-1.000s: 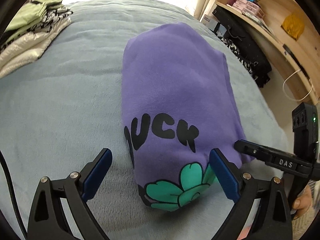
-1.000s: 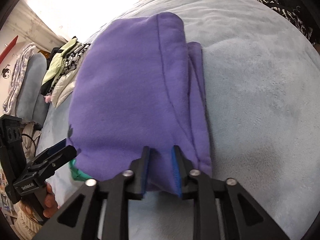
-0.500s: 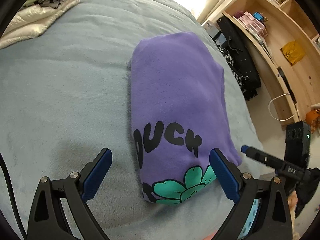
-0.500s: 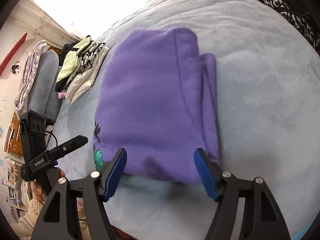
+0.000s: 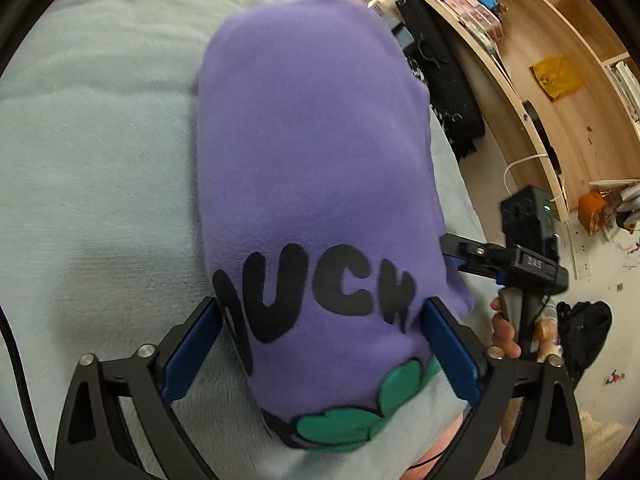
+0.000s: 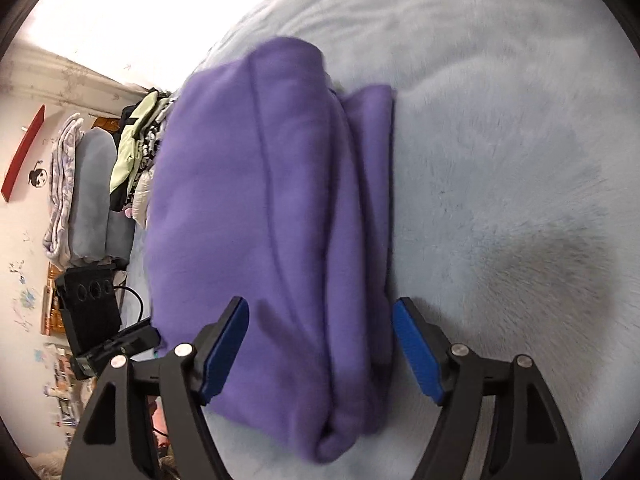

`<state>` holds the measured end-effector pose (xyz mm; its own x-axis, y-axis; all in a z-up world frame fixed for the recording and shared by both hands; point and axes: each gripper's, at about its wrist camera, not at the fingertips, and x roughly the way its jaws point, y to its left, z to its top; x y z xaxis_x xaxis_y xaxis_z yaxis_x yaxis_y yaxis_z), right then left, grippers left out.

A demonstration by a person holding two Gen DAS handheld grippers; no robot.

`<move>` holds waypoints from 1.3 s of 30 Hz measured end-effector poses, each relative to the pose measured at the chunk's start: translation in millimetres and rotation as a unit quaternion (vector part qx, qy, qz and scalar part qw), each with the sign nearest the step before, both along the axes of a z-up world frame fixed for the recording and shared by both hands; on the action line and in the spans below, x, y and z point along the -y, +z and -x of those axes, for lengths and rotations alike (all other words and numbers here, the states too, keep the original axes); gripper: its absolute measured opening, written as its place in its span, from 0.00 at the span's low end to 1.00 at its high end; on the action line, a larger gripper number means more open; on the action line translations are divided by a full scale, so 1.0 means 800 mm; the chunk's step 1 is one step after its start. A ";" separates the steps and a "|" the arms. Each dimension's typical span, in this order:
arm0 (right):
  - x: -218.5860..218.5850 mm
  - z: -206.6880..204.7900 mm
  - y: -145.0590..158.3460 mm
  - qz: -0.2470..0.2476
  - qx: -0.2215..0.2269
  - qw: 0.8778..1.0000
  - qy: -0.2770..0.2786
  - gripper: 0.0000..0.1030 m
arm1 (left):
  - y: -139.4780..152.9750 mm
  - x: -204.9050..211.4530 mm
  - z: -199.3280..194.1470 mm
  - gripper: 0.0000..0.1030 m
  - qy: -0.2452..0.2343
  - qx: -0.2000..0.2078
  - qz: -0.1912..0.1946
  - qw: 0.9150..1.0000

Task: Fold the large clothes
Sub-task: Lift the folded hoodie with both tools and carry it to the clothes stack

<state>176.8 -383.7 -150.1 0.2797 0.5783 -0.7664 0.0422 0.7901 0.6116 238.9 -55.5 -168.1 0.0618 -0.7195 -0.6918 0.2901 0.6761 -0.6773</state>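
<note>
We see the purple garment (image 5: 312, 168), folded into a long bundle, lying on the light blue bed (image 5: 100, 152) near its front edge. Its upper face carries black block letters, of which "UCK" can be read; the first letter is partly hidden at the fold. A green flower print sits below the lettering.

The left gripper (image 5: 320, 344) has its jaws wide, one blue pad on each side of the printed end; we cannot tell whether they touch the fabric.

The right gripper (image 6: 320, 344) has just been opening; its jaws stand wide and straddle the plain end of the garment without pressing it. In the left wrist view its body bears the letters "DAS".

A stack of folded clothes (image 6: 136, 160) lies toward the far edge of the bed.
</note>
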 end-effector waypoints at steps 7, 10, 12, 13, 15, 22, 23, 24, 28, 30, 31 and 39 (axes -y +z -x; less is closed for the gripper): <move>-0.007 -0.022 -0.035 -0.071 -0.007 0.997 0.030 0.79 | -0.038 0.017 -0.016 0.99 -0.011 -0.028 0.068 0.997; -0.014 -0.033 -0.042 -0.093 0.009 0.995 0.035 0.83 | -0.043 0.023 -0.019 0.99 -0.013 -0.025 0.076 0.997; -0.021 -0.036 -0.044 -0.095 0.028 0.994 0.037 0.83 | -0.044 0.026 -0.019 0.99 -0.011 -0.024 0.077 0.997; -0.024 -0.036 -0.044 -0.094 0.037 0.994 0.038 0.82 | -0.045 0.026 -0.019 0.99 -0.009 -0.024 0.077 0.997; -0.031 -0.033 -0.041 -0.090 0.053 0.994 0.042 0.75 | -0.040 0.022 -0.018 0.99 -0.007 -0.019 0.072 0.997; -0.044 -0.019 -0.014 -0.062 0.114 0.991 0.043 0.41 | 0.000 0.032 -0.002 0.88 0.007 0.039 0.026 0.999; -0.048 -0.016 -0.008 -0.051 0.124 0.990 0.044 0.40 | 0.009 0.032 -0.001 0.86 0.008 0.050 0.021 0.999; -0.052 -0.012 -0.003 -0.043 0.135 0.989 0.045 0.39 | 0.017 0.030 0.000 0.84 0.009 0.061 0.016 0.998; -0.062 0.001 0.019 -0.035 0.166 0.985 0.038 0.38 | 0.058 0.019 0.003 0.83 0.017 0.098 0.013 0.995; -0.068 0.011 0.032 -0.039 0.185 0.982 0.029 0.38 | 0.081 0.010 0.007 0.83 0.019 0.116 0.013 0.993; -0.070 0.017 0.039 -0.042 0.193 0.980 0.026 0.38 | 0.093 0.005 0.011 0.83 0.021 0.126 0.012 0.992; -0.131 0.031 0.111 -0.051 0.257 0.964 0.041 0.38 | 0.185 -0.074 0.021 0.83 0.050 0.183 0.011 0.982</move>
